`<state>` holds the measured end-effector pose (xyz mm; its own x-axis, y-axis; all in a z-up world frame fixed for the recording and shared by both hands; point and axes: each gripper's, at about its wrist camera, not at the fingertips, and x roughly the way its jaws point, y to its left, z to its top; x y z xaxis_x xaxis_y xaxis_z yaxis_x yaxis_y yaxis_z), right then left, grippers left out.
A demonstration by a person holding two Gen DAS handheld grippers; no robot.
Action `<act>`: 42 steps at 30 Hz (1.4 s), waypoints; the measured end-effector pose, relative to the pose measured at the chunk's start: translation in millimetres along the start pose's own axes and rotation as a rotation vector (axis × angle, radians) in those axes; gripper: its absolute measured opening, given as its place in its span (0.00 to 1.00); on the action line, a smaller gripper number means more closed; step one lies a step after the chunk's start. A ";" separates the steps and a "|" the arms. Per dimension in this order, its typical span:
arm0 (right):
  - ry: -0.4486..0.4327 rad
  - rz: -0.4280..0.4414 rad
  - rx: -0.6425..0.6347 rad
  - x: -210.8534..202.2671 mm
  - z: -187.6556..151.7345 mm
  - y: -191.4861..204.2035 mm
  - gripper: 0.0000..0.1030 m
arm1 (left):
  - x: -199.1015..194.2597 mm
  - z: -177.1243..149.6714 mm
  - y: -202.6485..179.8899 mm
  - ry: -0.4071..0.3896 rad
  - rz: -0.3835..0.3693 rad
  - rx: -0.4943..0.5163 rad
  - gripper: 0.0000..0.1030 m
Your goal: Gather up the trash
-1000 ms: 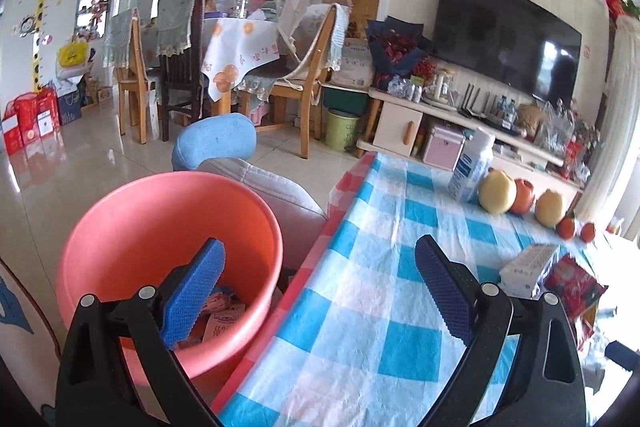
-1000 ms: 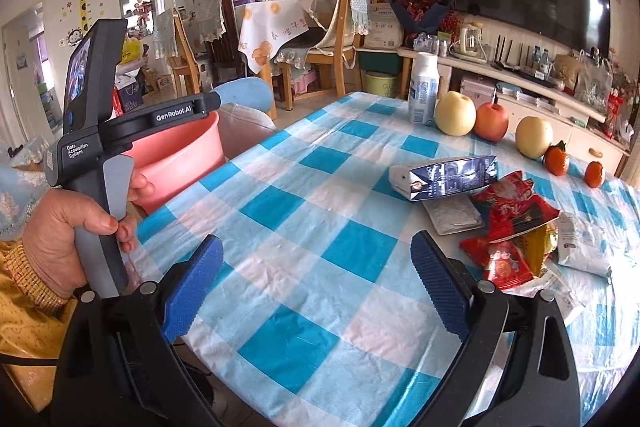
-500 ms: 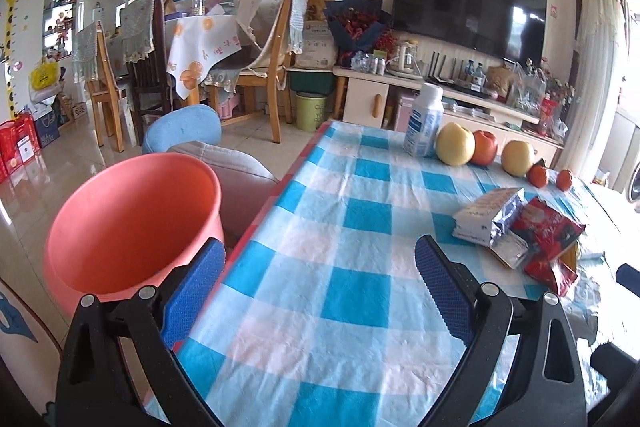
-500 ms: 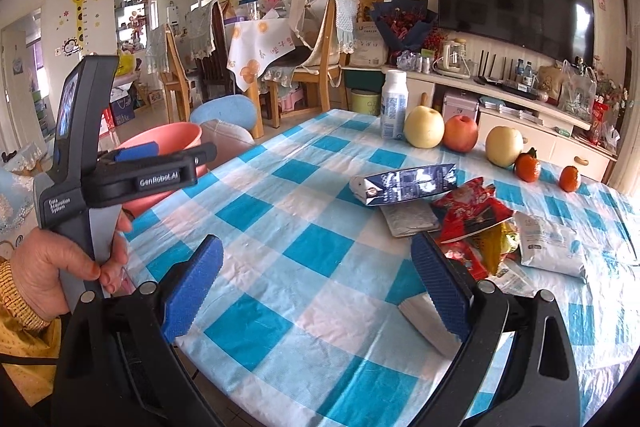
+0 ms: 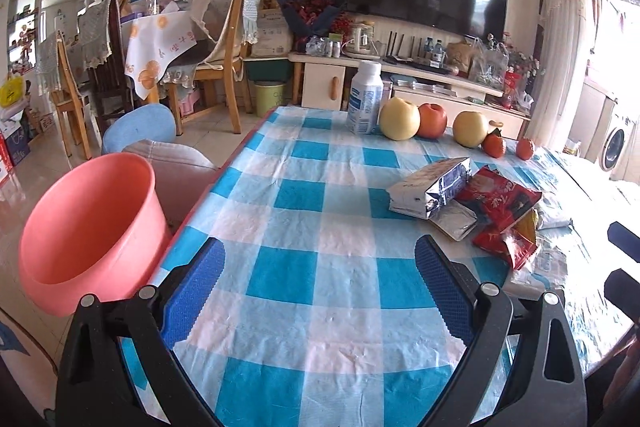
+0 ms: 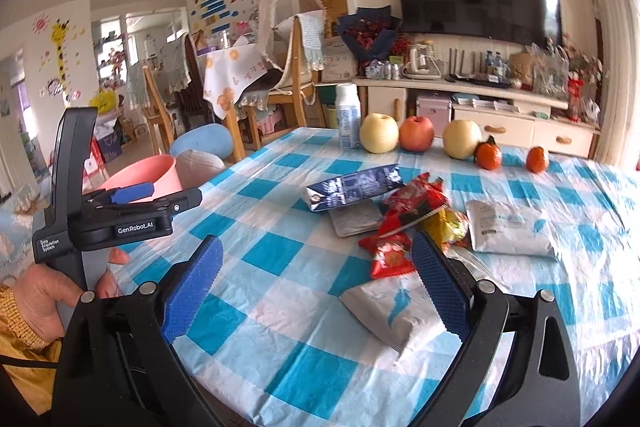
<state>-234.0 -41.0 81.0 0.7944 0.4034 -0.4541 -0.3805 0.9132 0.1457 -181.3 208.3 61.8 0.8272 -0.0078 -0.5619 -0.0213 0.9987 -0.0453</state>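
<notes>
Wrappers lie heaped on the blue-checked table [image 5: 304, 267]: a silver-blue carton wrapper [image 5: 430, 187] [image 6: 354, 187], red snack bags [image 5: 500, 203] [image 6: 412, 205], a flat silver packet [image 6: 354, 221], and white pouches [image 6: 508, 231] [image 6: 386, 311]. A pink bucket [image 5: 88, 223] [image 6: 140, 179] stands off the table's left edge. My left gripper [image 5: 320, 291] hovers open over the table's near left part, empty. My right gripper [image 6: 316, 287] is open and empty, with the nearest white pouch just ahead between its fingers.
A white bottle [image 5: 365, 99], three apples [image 5: 400, 119] and two tangerines [image 5: 494, 145] line the table's far edge. A grey-and-blue stool [image 5: 160, 147] stands behind the bucket. Chairs [image 5: 224, 67], a TV stand [image 5: 400, 83] and a green bin [image 5: 269, 98] sit farther back.
My left gripper has swung right from above the bucket to over the table. My right gripper has moved forward and right toward the wrappers. Both stayed open.
</notes>
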 end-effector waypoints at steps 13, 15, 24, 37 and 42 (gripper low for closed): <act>0.113 -0.015 0.441 3.3 -23.7 -92.3 0.93 | 71.3 47.3 -72.1 0.128 -0.228 0.154 0.92; 0.155 -0.016 0.500 7.9 -29.7 -101.0 0.93 | 90.0 53.1 -83.2 0.163 -0.233 0.196 0.92; 0.272 0.028 0.651 28.4 -50.4 -124.3 0.93 | 160.3 68.5 -106.6 0.307 -0.305 0.262 0.92; 0.251 0.076 0.657 39.3 -53.5 -130.9 0.75 | 208.7 77.6 -116.6 0.402 -0.380 0.224 0.92; 0.225 0.096 0.669 43.0 -52.8 -134.4 0.73 | 215.0 76.9 -123.7 0.407 -0.394 0.229 0.85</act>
<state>-173.7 -149.4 -4.5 0.6274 0.5280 -0.5723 -0.0142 0.7426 0.6696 42.4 86.9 10.1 0.4660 -0.3520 -0.8117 0.4016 0.9017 -0.1604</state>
